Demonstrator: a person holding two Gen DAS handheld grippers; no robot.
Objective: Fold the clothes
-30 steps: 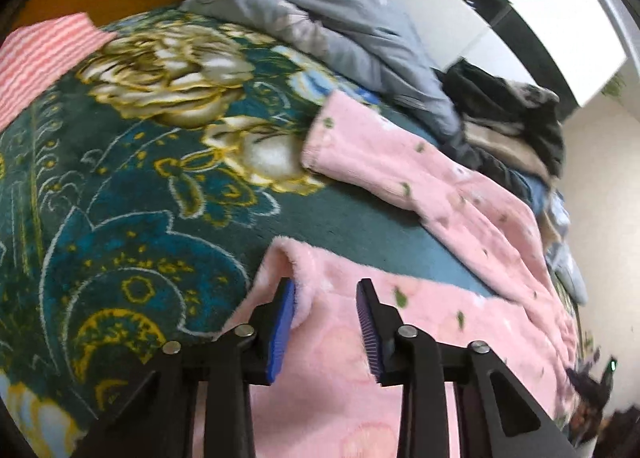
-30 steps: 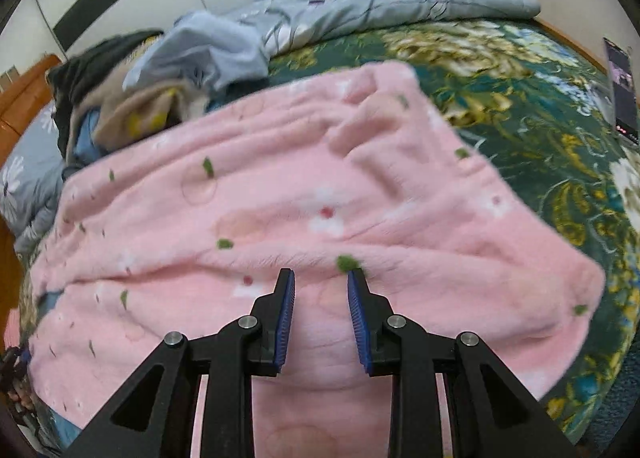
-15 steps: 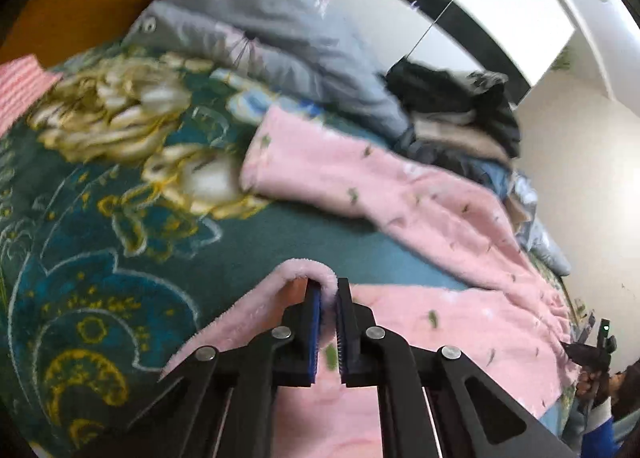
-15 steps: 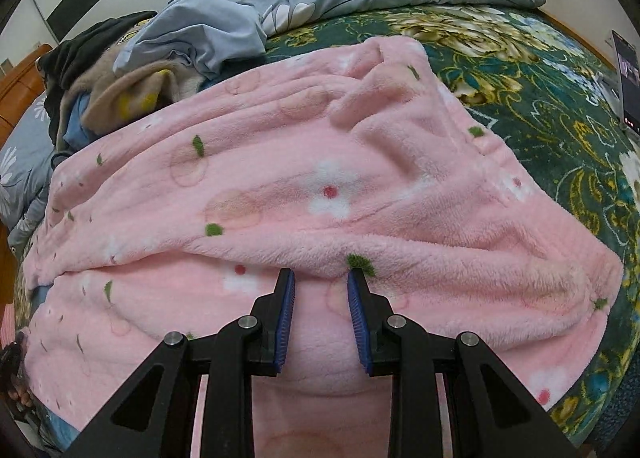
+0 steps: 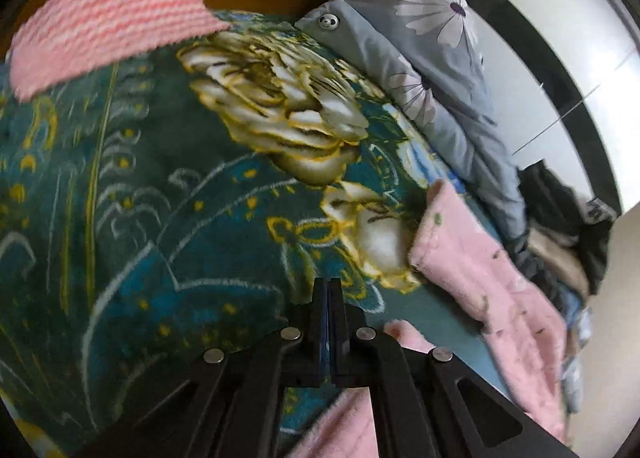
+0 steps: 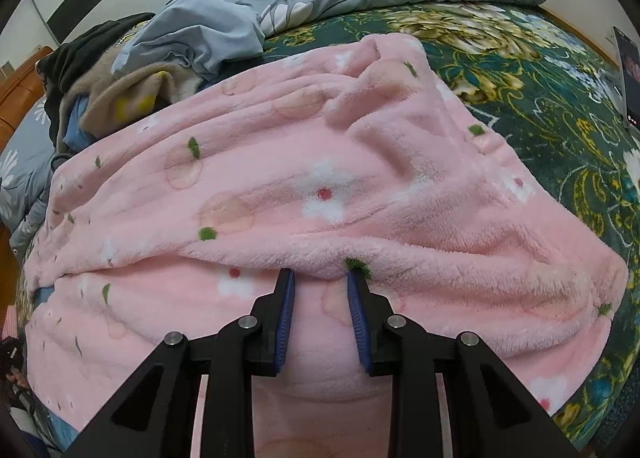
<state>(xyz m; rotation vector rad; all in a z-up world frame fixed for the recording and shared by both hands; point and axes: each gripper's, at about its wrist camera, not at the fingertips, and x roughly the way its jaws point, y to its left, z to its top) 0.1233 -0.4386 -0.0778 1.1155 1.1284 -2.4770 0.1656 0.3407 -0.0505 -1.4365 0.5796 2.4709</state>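
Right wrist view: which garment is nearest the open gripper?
The pink fleece garment with white flowers: its folded edge sits at the right gripper tips. The grey-blue shirt and dark clothes lie behind it.

The pink fleece garment (image 6: 320,193) is soft and fluffy, with white flowers that have red centres, pale round shapes and small green leaf marks (the pile looks thick). In the right wrist view it lies spread wide but wrinkled, and a thick rolled fold runs from left to right across its near part, with deep creases rising toward its far right corner. In the left wrist view one long part of it (image 5: 492,282) stretches away to the far right, its end edge raised and turned up, while another pink part lies at the near bottom.
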